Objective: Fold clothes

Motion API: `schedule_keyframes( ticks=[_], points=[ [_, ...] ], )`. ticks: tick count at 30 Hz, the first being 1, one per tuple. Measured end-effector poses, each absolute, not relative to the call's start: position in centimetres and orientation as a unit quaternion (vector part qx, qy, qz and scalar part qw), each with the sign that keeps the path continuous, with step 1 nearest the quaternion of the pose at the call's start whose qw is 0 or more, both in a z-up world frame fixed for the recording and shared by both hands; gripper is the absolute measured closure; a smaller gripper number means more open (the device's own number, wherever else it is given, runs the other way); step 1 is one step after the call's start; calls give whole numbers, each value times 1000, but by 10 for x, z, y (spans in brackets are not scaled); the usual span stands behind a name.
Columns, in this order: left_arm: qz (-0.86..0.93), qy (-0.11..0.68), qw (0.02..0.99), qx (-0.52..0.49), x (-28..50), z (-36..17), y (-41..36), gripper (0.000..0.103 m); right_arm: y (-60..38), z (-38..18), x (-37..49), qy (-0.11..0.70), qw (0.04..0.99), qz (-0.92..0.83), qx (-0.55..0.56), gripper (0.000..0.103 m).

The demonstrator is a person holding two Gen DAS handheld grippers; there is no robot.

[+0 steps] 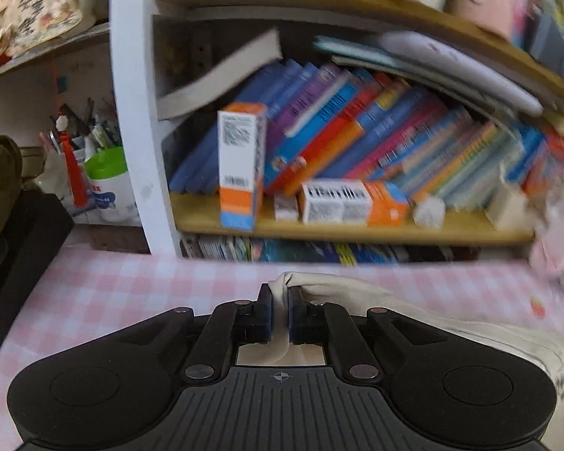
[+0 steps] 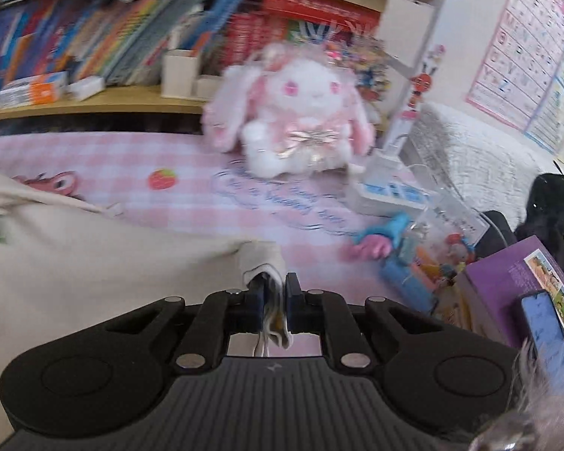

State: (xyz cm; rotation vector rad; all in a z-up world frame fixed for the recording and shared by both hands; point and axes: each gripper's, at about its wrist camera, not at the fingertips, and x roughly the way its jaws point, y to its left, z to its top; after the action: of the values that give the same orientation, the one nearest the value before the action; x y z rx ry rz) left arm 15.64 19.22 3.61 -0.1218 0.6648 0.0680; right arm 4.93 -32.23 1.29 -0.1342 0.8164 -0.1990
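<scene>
The cloth [image 2: 94, 263], a cream garment, is lying on the pink checked table [image 1: 112, 282], spreading between the two grippers; one pinched edge is sitting in front of the bookshelf [image 1: 357, 225], the other in front of the plush rabbit [image 2: 300, 120].

What could go wrong, as a judgement: both views are blurring, so the grippers are probably travelling fast, and each is biting only a thin fold near the edge of the cloth. A quick pull could be dragging that fold out of the jaws, leaving one corner falling and the fold coming out crooked. If the two grippers are not keeping pace, the cloth could be twisting or bunching between them. On the rabbit's side the table is crowded: the toys [image 2: 413, 255] and the purple box [image 2: 526, 274] are lying just beside the rabbit-side edge of the cloth, so a swinging edge could be sweeping them off or snagging on them. The rabbit itself is standing near enough to be knocked over.

The left gripper [image 1: 280, 312] is clamping down almost fully, its blue pads squeezing a bunched cream fold that is rising between them. The right gripper [image 2: 274, 308] is likewise nearly closed, pinching a hem of the same cloth, with loose threads hanging below the pads.
</scene>
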Motion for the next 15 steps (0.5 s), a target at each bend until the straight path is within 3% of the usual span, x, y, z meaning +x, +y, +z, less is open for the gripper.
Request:
schedule_keyframes(
  ticks=[7,11,14,15],
  points=[
    [42,377,925,-6,200,11,175,92,-326,-5,88,390,912,-99,-81,94],
    [50,421,905,23,207,0,169,82,-317,-6,121,386,911,-94,-110,95],
    [62,424,902,44,190,1,166,53,-312,-18,138,408,897,-96,-139,95],
    [59,419,905,44,180,2,167,40,-311,-22,140,420,893,-88,-136,86]
  ],
)
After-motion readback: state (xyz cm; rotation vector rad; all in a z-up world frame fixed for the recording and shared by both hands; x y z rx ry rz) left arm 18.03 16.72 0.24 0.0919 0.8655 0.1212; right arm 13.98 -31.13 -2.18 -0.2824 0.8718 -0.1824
